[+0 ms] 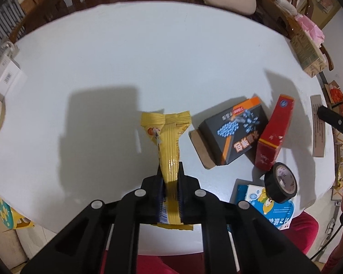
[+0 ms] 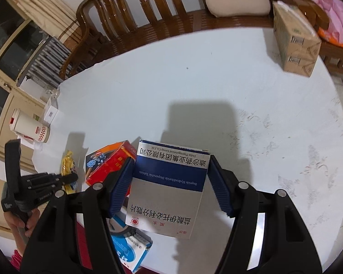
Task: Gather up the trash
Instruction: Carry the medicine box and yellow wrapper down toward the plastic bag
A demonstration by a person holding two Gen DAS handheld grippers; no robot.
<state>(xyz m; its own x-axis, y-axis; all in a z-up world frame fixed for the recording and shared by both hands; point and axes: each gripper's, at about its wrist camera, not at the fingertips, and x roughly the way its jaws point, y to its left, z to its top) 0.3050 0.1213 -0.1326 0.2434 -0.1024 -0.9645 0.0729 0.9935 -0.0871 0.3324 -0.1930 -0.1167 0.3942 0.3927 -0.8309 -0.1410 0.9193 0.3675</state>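
The left gripper (image 1: 170, 178) clamps the yellow snack wrapper (image 1: 169, 141), long axis toward 12 o'clock; the right gripper (image 2: 171, 171) grips the blue-and-white medicine box (image 2: 169, 189), both lifted off the table (image 1: 148, 57).

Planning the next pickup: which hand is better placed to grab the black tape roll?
Neither is free: left gripper pinches the yellow wrapper, right gripper holds the blue-white box. Black tape roll lies nearer the right.

yellow wrapper (image 1: 169, 150): crumpled, pinched lengthwise, far end flared above white table | blue-and-white medicine box (image 2: 169, 182): flat face up, lifted, tilted | dark grey box (image 1: 233, 132): lying on table, touching red box (image 1: 274, 134) beside it | black tape roll (image 1: 281, 182): on light blue box (image 1: 274, 205)
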